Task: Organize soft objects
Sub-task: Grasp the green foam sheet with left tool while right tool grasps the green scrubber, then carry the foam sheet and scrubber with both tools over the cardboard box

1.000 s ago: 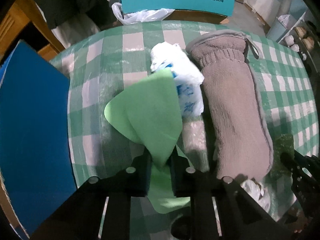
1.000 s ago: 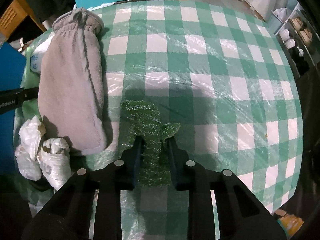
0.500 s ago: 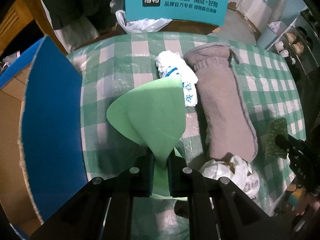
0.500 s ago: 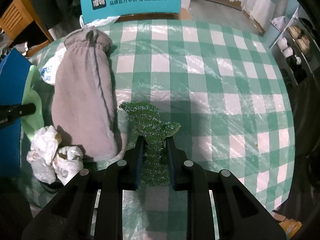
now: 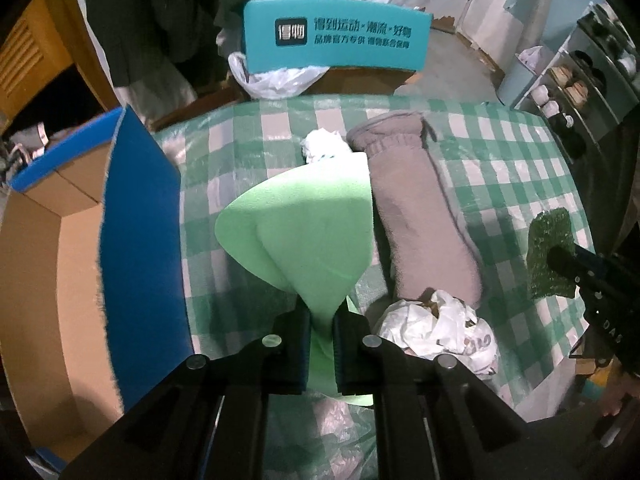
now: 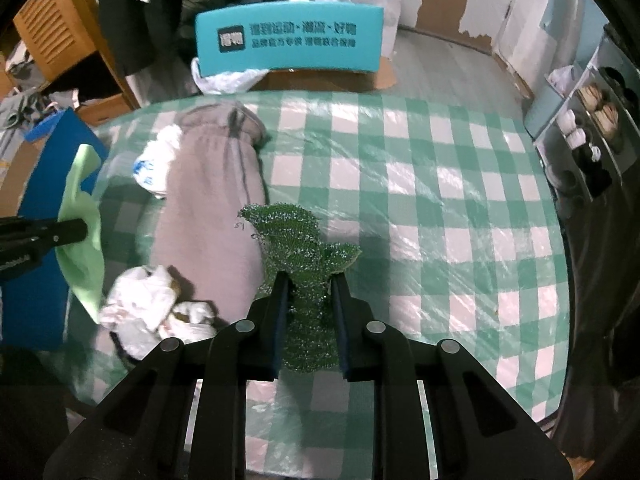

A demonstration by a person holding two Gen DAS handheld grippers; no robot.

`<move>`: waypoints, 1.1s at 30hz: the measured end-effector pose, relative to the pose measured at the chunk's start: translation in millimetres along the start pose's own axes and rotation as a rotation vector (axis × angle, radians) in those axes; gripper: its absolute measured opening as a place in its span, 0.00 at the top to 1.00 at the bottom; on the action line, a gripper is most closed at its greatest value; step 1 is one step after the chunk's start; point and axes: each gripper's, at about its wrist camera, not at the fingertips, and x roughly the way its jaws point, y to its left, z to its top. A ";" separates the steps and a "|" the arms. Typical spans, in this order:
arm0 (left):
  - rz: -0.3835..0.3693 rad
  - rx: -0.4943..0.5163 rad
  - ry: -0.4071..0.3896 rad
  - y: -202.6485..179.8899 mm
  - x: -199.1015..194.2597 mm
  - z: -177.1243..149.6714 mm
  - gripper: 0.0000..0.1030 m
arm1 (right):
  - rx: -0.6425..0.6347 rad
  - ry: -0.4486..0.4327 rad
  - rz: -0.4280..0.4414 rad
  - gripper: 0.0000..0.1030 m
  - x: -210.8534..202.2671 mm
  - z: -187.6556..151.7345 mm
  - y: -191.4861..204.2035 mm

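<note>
Pinching a thin, light-green foam sheet [image 5: 304,236] that fans out curled above the table, the left gripper [image 5: 321,320] has its jaws clamped on the sheet's narrow end. Likewise the right gripper [image 6: 308,292] is closed on a dark green, glittery scouring pad [image 6: 304,248]. Beyond lie crumpled white bags [image 6: 148,312], a grey fleece mitt [image 5: 416,216], perhaps a cover, and the checked tablecloth [image 6: 440,208].

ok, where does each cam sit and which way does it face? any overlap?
Left wrist: on the left gripper, facing steeply down at its light green cloth; own fingers show.
Right wrist: on the right gripper, facing down at its dark green scourer; own fingers show.
Shared: grey mitt, checked tablecloth, teal chair back, each other's gripper.
</note>
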 end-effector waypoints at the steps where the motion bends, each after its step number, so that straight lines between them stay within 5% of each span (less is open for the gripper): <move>1: 0.002 0.007 -0.007 -1.4 -3.5 -0.2 0.91 | -0.005 -0.010 0.003 0.82 -4.9 0.8 2.0; 33: 0.070 0.076 -0.206 15.5 -98.3 -17.0 0.91 | -0.121 -0.148 0.052 0.82 -70.9 26.1 64.4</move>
